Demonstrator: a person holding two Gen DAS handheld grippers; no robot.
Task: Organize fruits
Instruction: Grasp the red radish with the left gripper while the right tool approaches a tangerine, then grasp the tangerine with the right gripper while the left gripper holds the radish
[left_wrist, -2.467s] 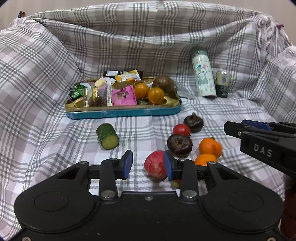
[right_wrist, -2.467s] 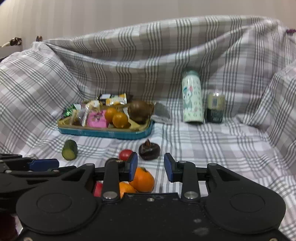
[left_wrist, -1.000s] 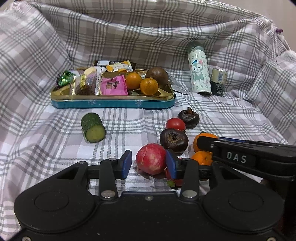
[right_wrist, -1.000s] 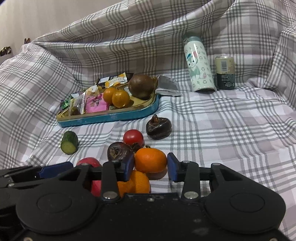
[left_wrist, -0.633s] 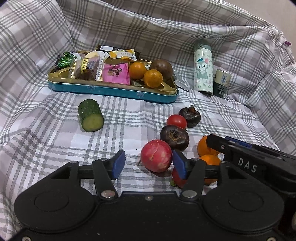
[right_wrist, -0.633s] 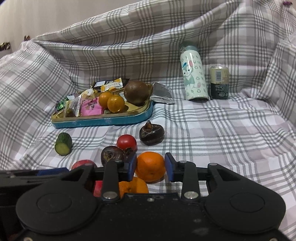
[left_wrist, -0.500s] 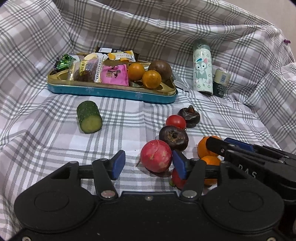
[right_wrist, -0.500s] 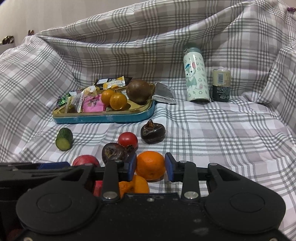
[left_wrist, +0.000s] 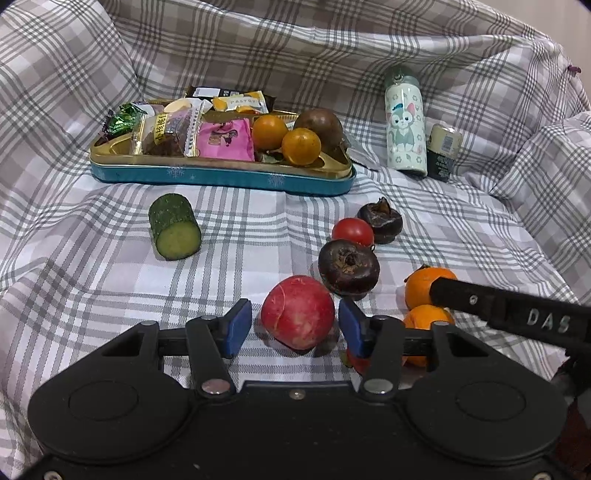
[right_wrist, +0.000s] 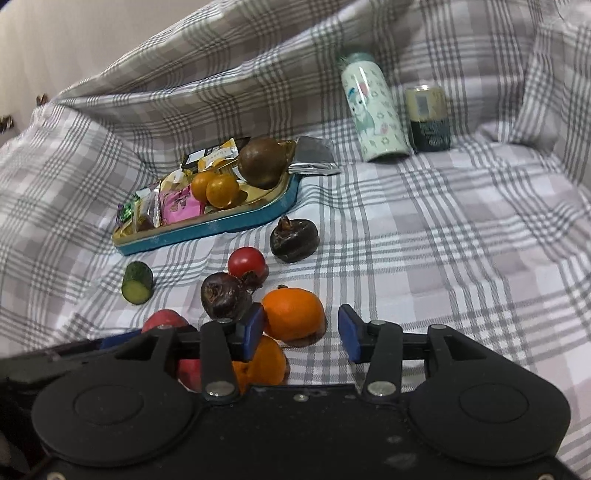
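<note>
Both claws are hanging low over the loose fruit on the plaid cloth (left_wrist: 258, 236), and both are spread wide with nothing gripped. The left claw (left_wrist: 295, 326) is bracketing the red fruit (left_wrist: 298, 312), which is sitting on the cloth between the blue pads with a gap on each side. The right claw (right_wrist: 300, 332) is lined up on the near orange (right_wrist: 293, 314), with its left pad almost touching the peel and the right pad well clear.

To do this grab well, I'd be centering the right claw first, since closing from there looks likely to shove the orange sideways into the dark round fruit (right_wrist: 221, 301) next to it. The red one is smooth and round, so I'd be squeezing across its widest part and going gently. The blue tin tray (left_wrist: 221, 177) at the far left, already holding two small oranges (left_wrist: 301, 146) and snack packets, looks like the drop spot.

Compared with half a second ago, the right claw is opening up: its pads were snug on both sides of the orange, and now there's daylight on the right. The view is also tilting. The left claw is hardly changing.
</note>
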